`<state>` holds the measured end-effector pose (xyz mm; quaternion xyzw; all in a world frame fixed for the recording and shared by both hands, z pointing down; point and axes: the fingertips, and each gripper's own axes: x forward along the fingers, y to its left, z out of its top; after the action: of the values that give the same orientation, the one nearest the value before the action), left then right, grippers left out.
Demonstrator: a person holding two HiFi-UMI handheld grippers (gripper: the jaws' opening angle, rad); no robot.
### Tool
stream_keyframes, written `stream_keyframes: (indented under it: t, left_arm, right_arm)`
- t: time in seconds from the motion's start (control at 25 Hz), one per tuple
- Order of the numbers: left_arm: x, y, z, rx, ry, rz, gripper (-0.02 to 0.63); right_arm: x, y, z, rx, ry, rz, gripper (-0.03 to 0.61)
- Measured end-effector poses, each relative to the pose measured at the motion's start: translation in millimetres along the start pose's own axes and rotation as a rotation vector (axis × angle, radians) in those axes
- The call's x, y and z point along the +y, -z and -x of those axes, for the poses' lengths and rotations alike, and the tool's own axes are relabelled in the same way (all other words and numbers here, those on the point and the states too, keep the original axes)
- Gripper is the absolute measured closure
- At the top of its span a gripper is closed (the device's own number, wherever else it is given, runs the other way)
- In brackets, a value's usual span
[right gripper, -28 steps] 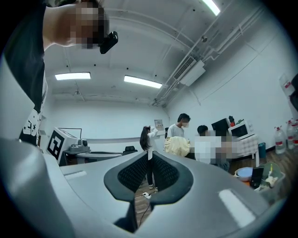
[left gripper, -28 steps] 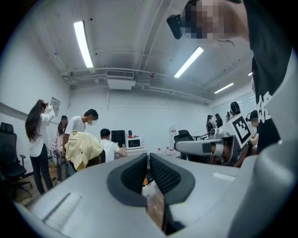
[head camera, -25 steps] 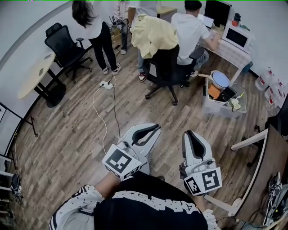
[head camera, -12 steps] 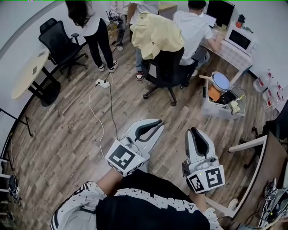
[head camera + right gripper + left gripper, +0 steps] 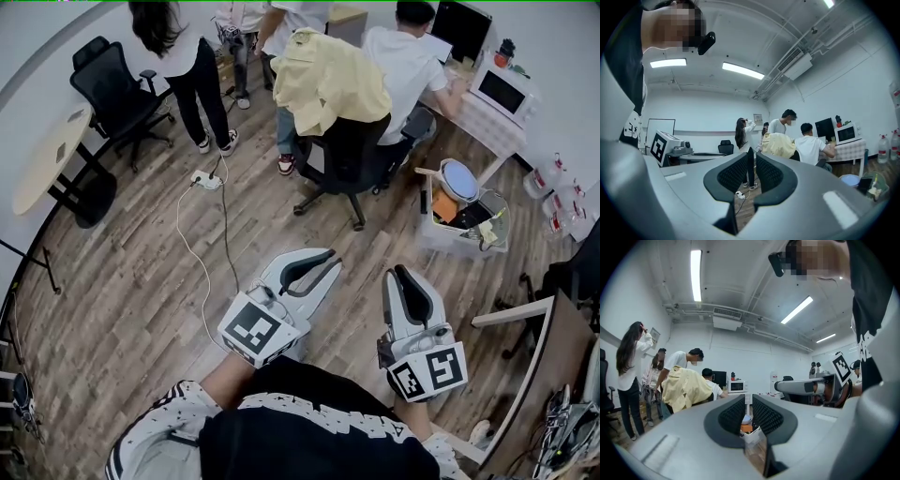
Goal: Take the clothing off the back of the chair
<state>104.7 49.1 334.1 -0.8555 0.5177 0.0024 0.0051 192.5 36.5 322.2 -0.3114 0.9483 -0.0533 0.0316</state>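
**Approach stage: shirt untouched on the chair, both grippers empty**

Step in hand, as judged: the approach. No grasp is begun.

The shirt (image 5: 328, 80), pale yellow, hangs draped over the back of the chair (image 5: 349, 150). It covers the top edge and falls down the side facing the grippers. A seated person (image 5: 398, 61) is just beyond the chair, at a worktop (image 5: 483, 111).

The left gripper (image 5: 330, 265) and right gripper (image 5: 401, 274) are held level and side by side. Both point toward the chair and are well short of it, with bare floor between.

- **Left jaws:** have just been opening, now a narrow slit apart, nothing between them.
- **Right jaws:** also a slit apart, empty.

Next move, as judged: cover the remaining ground to the chair and spread the jaws far wider. Then take the cloth at the top of the chair back and lift it clear.

Hazards noted:
- A cable (image 5: 211, 244) trails on the floor left of the chair.
- A box (image 5: 441, 234) sits just right of the chair.
- The seated person is close behind the chair.
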Motion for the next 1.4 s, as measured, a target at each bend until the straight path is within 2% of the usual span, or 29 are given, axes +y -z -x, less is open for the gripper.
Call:
stream_keyframes:
  t: [0.4, 0.68, 1.4]
  left_arm:
    - [52, 0, -15, -0.013, -0.003, 0.02, 0.584]
    - [78, -6, -31, -0.019, 0.044, 0.013, 0.584]
    - [160, 3, -28, -0.027, 0.077, 0.024, 0.569]
  right_arm:
    - [-6, -5, -49, 0.003, 0.015, 0.024, 0.518]
    - [-13, -11, -76, 0.01, 0.058, 0.036, 0.513]
    - [1, -1, -152, 0.03, 0.112, 0.053, 0.489]
